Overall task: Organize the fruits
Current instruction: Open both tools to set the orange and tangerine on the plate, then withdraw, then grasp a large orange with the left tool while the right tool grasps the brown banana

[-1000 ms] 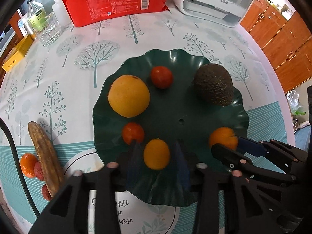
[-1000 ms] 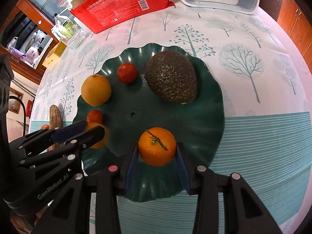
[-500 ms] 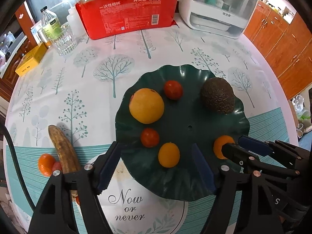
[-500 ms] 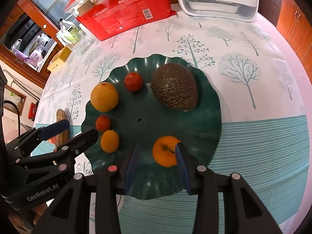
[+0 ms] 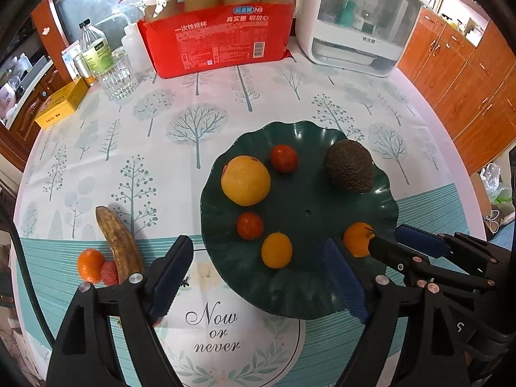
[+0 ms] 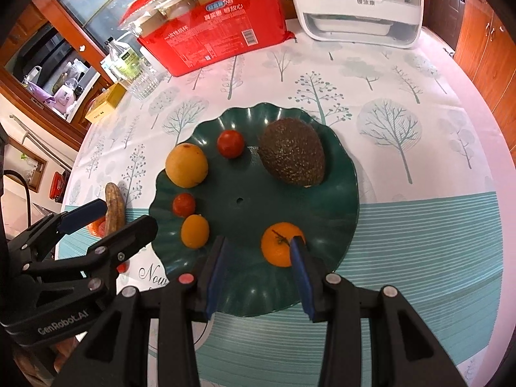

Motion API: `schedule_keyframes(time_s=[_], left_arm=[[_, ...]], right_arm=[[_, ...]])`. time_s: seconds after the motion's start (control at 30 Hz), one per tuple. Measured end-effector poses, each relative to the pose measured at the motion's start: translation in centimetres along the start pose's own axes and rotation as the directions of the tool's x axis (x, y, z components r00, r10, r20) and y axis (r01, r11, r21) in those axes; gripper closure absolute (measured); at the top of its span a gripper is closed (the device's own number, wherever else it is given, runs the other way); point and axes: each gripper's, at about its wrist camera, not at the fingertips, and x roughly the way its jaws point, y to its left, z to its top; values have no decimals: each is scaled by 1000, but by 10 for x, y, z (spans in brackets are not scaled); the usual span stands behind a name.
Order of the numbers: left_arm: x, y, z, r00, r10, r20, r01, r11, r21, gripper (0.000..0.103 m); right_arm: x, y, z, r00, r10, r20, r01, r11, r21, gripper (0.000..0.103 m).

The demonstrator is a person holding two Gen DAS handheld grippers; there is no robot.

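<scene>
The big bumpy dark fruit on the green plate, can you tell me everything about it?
The dark, pebbly-skinned avocado is egg-shaped, brownish-green with tiny pale speckles, and looks whole and uncut. It lies on its side at the far right of the wavy-edged dark green plate, resting on the plate alone. No other fruit and no gripper touches it.

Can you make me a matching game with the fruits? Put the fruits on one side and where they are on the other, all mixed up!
Things:
1. avocado
2. brown banana
3. tangerine with a stem
4. big yellow-orange fruit

Places:
A. on the tablecloth, left of the green plate
B. on the plate's near edge, by the right gripper
C. on the plate's far right side
D. on the plate's left side, next to a small tomato

Pairs: 1-C, 2-A, 3-B, 4-D
</scene>
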Motion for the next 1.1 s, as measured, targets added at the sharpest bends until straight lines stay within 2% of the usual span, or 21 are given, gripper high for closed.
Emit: schedule_keyframes(time_s=[0.37, 0.6, 0.9, 1.1], left_arm=[[-37, 11, -15, 999, -20, 42, 21, 1000, -19, 18], [-75, 21, -21, 996, -35, 88, 38, 999, -26, 17], [-136, 46, -34, 981, -29, 189, 34, 999, -24, 14], [-165, 74, -42, 972, -24, 232, 35, 998, -45, 14]], right_arm=[[-29, 14, -12, 999, 5, 35, -5, 1000, -7, 63], [-58, 32, -19, 998, 19, 68, -18, 1000, -17, 63], [-104, 75, -23, 987, 67, 147, -58, 996, -65, 63], [-125, 113, -26, 976, 96, 196, -77, 992, -102, 56]])
